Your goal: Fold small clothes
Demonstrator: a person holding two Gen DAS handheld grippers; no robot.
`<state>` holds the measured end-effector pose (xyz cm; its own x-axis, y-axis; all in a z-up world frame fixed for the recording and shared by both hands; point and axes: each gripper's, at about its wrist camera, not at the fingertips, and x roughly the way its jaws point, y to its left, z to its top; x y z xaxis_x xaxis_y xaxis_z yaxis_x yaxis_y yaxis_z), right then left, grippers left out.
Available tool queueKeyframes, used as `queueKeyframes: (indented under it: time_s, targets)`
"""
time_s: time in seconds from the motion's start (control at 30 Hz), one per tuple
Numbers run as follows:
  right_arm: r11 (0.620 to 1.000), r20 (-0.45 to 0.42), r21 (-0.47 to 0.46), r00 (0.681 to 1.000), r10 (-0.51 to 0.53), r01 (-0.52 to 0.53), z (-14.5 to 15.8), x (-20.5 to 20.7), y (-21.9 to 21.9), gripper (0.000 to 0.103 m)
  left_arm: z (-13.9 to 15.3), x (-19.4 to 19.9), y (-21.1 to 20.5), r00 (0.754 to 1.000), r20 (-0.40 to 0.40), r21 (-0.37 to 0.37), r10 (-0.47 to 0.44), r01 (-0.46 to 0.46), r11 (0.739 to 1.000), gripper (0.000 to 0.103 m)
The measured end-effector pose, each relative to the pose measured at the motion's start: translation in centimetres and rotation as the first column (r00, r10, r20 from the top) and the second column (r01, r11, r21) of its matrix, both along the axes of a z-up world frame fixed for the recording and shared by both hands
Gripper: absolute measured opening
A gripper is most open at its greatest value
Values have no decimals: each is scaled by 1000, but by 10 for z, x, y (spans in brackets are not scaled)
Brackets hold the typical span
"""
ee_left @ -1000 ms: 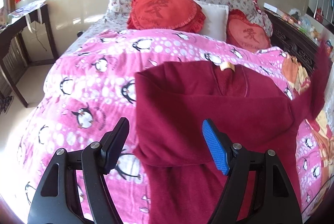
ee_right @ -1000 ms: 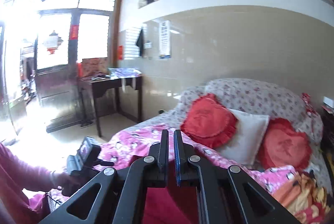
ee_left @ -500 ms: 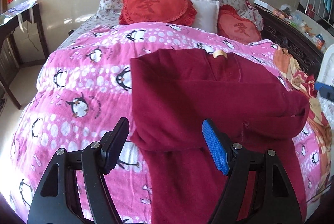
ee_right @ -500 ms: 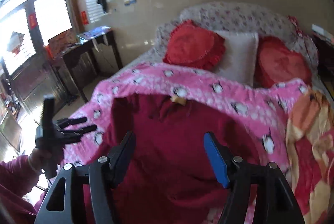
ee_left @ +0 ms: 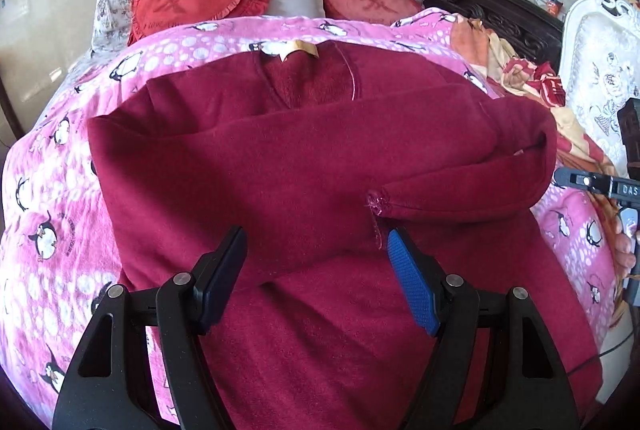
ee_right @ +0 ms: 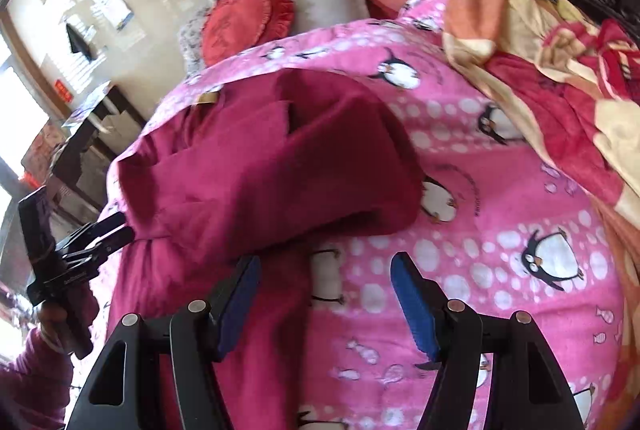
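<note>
I see pink penguin blanket [ee_left: 48, 197] bare left and right of the sweater | maroon sweater [ee_left: 304, 157] mid-bed, sleeves folded across | left gripper [ee_left: 316, 270] jaws apart above near hem | right gripper [ee_right: 324, 286] jaws apart, empty, at right edge

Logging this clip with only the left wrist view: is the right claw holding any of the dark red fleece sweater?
Observer: No. The right claw is open and empty.
Operator: Where is it hovering?
Observer: At the side edge of the dark red fleece sweater, just below the folded-over sleeve. The edge and the pink penguin-print blanket both show between its fingers.
Operator: Does that view show the left claw?
Observer: Yes. The left claw is at the far left, on the sweater's opposite side, held by a hand in a pink sleeve.
</note>
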<state>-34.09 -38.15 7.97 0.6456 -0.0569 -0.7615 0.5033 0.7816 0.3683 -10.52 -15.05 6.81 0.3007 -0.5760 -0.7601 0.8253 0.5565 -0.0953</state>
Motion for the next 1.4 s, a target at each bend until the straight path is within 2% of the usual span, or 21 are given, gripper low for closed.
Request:
queueKeyframes:
  time_s: [0.13, 0.23, 0.3, 0.37, 0.43, 0.53, 0.67, 0.77, 0.9, 0.97, 1.0, 1.03, 1.07, 1.1, 1.13, 1.2, 1.3, 1.4]
  targets:
    - [984, 90, 133, 987, -131, 119, -19, -4, -27, 65, -1, 1, 2, 999, -35, -12, 13, -13, 1000, 73]
    - [969, 149, 215, 977, -152, 118, -38, 9, -38, 65, -1, 2, 5, 998, -46, -8, 34, -34, 999, 73]
    - [966, 181, 235, 972, -152, 108, -44, 20, -40, 50, -1, 4, 9, 997, -61, -11, 48, -49, 999, 73]
    - [971, 219, 220, 965, -147, 98, -38, 25, -37, 20, 1, 7, 14, 996, -66, -14, 58, -59, 998, 73]
    - [977, 302, 205, 945, -126, 65, -17, 27, -33, 9, 2, 10, 19, 995, -65, -24, 69, -71, 997, 73]
    - [985, 382, 170, 921, -72, 7, 19, 36, -31, 8, 3, 17, 25, 992, -83, -45, 93, -97, 994, 73]
    - [993, 401, 54, 913, 75, -106, 71, 76, -17, 8, 8, 21, 34, 987, -109, -79, 118, -127, 989, 73]
    - [979, 408, 32, 897, 170, -199, 94, 117, -3, 8, 15, 21, 42, 988, -100, -94, 120, -130, 987, 73]
    - [953, 352, 34, 896, 271, -301, 98, 178, 19, 8, 23, 22, 49, 989, -89, -105, 114, -123, 987, 73]
    - [942, 307, 74, 906, 290, -326, 79, 212, 26, 10, 26, 22, 51, 991, -86, -109, 107, -116, 987, 73]
    - [942, 277, 100, 918, 284, -321, 68, 227, 27, 13, 27, 21, 51, 991, -83, -108, 105, -114, 988, 73]
    - [942, 235, 132, 933, 273, -309, 54, 241, 27, 26, 28, 20, 52, 992, -78, -108, 104, -112, 988, 73]
    - [939, 192, 172, 945, 265, -298, 40, 252, 28, 45, 28, 20, 54, 992, -73, -108, 103, -110, 988, 73]
    - [936, 173, 195, 950, 260, -292, 32, 259, 26, 50, 28, 20, 56, 992, -68, -108, 103, -110, 988, 73]
    - [938, 168, 204, 954, 248, -279, 29, 260, 26, 51, 27, 21, 58, 993, -65, -108, 103, -110, 988, 73]
    - [934, 208, 185, 941, 266, -305, 41, 248, 30, 52, 24, 23, 60, 992, -64, -104, 106, -112, 988, 73]
    - [929, 229, 110, 919, 321, -352, 70, 210, 40, 60, 17, 30, 61, 989, -86, -100, 121, -129, 987, 73]
    - [931, 221, 65, 915, 338, -360, 76, 171, 44, 63, 12, 35, 63, 983, -120, -117, 142, -156, 981, 73]
